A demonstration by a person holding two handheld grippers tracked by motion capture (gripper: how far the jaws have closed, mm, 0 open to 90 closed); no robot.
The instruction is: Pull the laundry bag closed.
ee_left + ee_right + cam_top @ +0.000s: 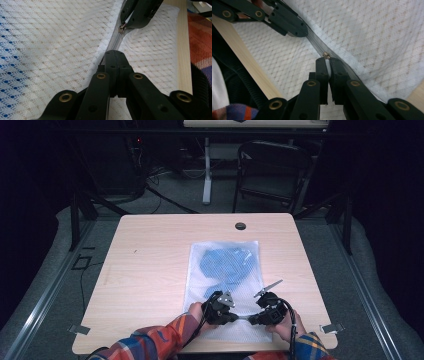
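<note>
1. While my two hands sit at the near edge of the bench [150, 250], both grippers meet over the near end of a white mesh laundry bag [222, 285] that lies flat on the wood, a little right of the middle.
2. Something blue [227, 262] shows through the mesh in the far half of the bag.
3. My left gripper [115, 56] has its jaws pressed together, pinching the grey zipper tape [116, 42] and the bag's fabric beside it.
4. My right gripper [326, 60] has its jaws nearly closed, with only a thin slit between them, and they grip the small brass zipper pull [326, 55] right at their tips.
5. In the high view the left gripper [235, 318] and the right gripper [251, 319] point at each other along the zipper, tips close together with a short stretch of the zipper between them.
6. The zipper runs across the bag's near end, just inside the bench's front edge.
7. My plaid sleeves [150, 345] come in from the bottom of the high view.
8. Beyond the bench, a dark folding chair [272, 170] and a white desk leg [207, 170] stand on the grey floor.
</note>
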